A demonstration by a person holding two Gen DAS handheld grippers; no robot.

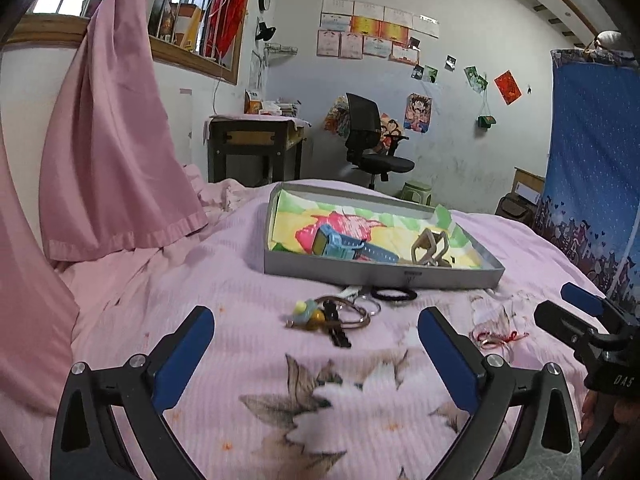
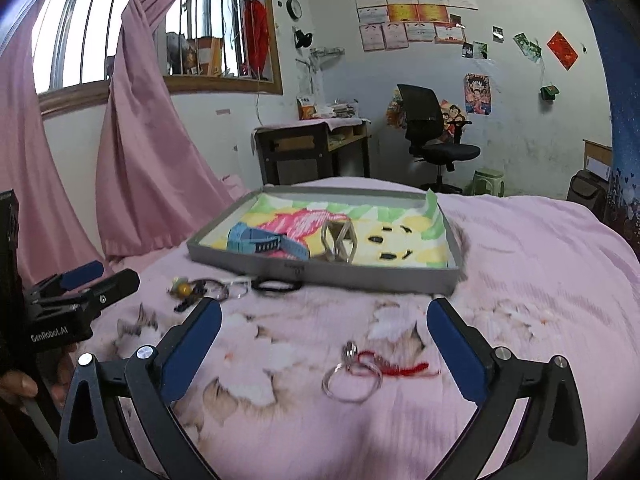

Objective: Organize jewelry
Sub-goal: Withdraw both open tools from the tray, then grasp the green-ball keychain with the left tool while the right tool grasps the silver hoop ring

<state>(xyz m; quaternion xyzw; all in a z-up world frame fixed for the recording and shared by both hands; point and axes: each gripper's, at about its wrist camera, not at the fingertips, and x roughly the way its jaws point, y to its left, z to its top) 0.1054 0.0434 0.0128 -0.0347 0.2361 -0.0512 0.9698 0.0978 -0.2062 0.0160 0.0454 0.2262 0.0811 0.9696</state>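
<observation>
A grey box (image 1: 376, 276) (image 2: 320, 272) lined with colourful paper lies on the pink bed. In it are a blue watch (image 1: 344, 246) (image 2: 264, 242) and a beige hair claw (image 1: 430, 246) (image 2: 338, 240). In front of it lie a bead-and-cord bracelet pile (image 1: 324, 316) (image 2: 200, 288) and a black hair tie (image 1: 394, 293) (image 2: 276, 284). A silver bangle with red cord (image 2: 360, 372) (image 1: 496, 338) lies nearer. My left gripper (image 1: 316, 340) is open, just short of the bracelet pile. My right gripper (image 2: 324, 336) is open around the bangle's near side.
Pink curtains (image 1: 108, 140) hang at the left. A desk (image 1: 256, 148), an office chair (image 1: 372, 140) and a green stool (image 1: 418, 192) stand beyond the bed. A blue patterned curtain (image 1: 592, 184) hangs at the right.
</observation>
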